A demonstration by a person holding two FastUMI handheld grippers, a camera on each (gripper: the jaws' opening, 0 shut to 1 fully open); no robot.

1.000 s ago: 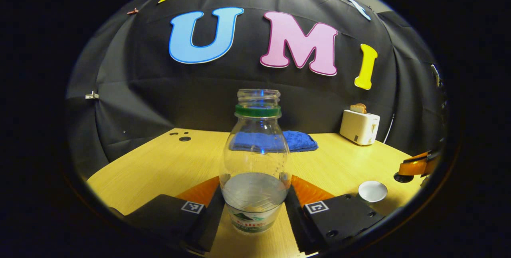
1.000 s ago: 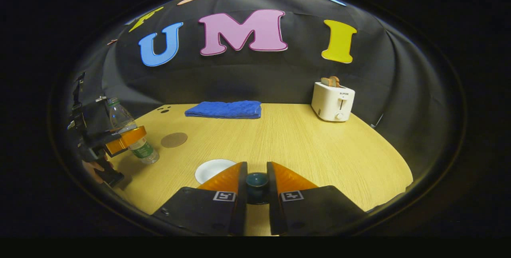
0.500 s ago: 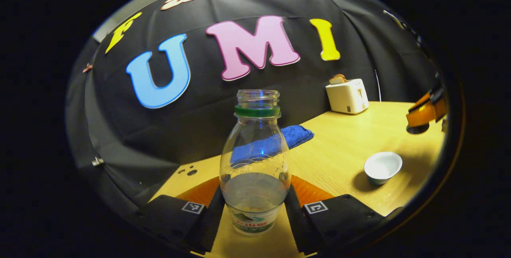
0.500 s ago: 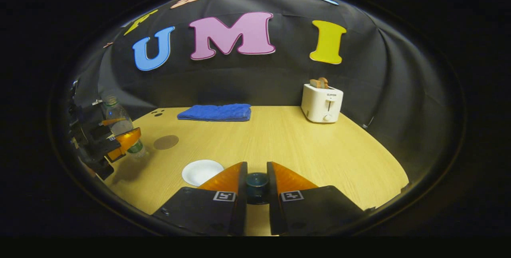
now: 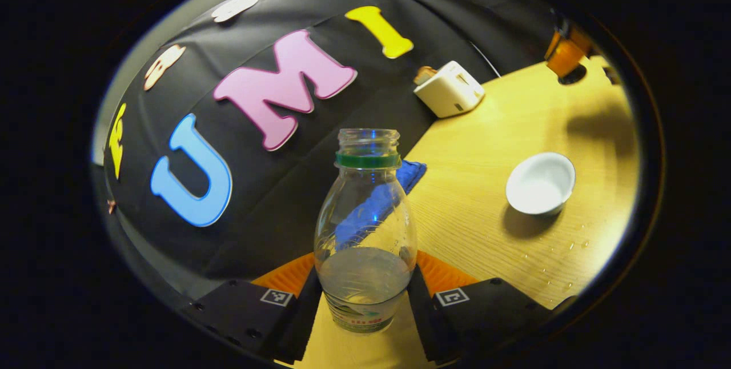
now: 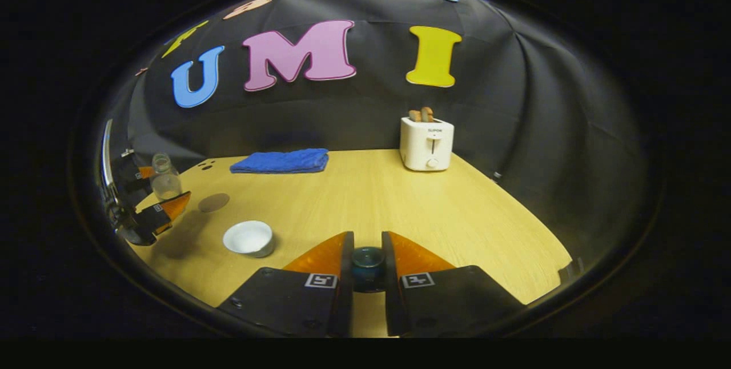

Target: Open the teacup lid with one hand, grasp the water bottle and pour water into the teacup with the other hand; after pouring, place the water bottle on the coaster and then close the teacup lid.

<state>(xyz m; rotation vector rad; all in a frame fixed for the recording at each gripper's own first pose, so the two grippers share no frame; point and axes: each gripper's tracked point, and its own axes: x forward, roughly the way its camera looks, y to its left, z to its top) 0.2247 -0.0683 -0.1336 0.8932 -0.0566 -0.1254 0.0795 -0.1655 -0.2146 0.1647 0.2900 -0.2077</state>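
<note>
My left gripper is shut on an uncapped clear water bottle with a green neck ring, about a third full. The whole left gripper view is rolled, so bottle and gripper are tilted toward the white teacup, which stands open on the table to the right. In the right gripper view my right gripper is shut on the knob of the dark teal lid, held above the table. There the teacup sits at lower left, the bottle and left gripper at far left, a round brown coaster beside them.
A folded blue towel lies at the back of the wooden table. A white toaster with bread stands at the back right. Water droplets dot the table near the cup.
The left gripper has lifted and rolled the bottle toward the teacup. The right gripper has drifted right with the lid, so the cup sits farther left in its view.
</note>
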